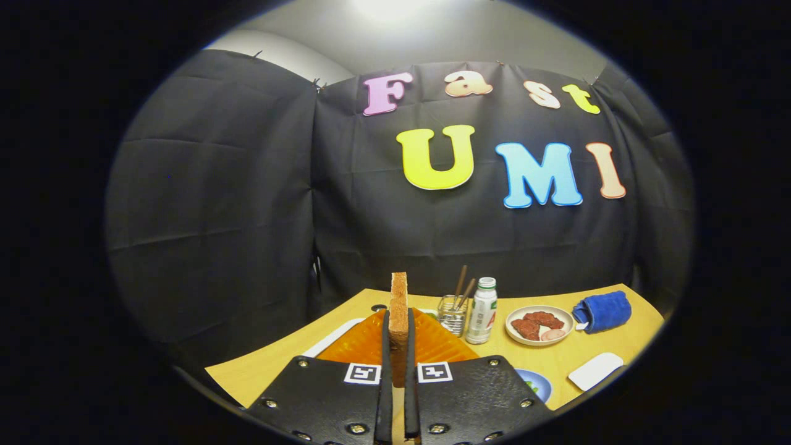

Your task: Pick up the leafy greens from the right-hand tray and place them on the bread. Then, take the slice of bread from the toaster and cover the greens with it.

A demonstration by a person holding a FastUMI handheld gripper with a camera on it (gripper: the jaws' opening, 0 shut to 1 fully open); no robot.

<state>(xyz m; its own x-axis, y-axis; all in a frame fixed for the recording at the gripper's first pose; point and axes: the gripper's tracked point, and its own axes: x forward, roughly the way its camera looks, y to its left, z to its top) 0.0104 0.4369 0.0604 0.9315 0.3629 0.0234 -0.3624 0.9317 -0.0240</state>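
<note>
The slice of bread [398,309] stood on edge between the fingers of the claw [398,352], which were closed to a narrow gap and pressed on it from both sides. It was toasted brown, rough-crusted, its upper part rising clear above the fingertips; its lower part was hidden between them. Behind it lay an orange tray [432,343], mostly covered by the claw. Beyond, on the tabletop [278,364], stood a glass with sticks [454,312], a white bottle [482,312], a plate of reddish food [539,324] and a rolled blue cloth [602,311]. A blue dish [536,384] was half hidden; its contents were hard to make out. A white pad [595,371] lay nearby.
</note>
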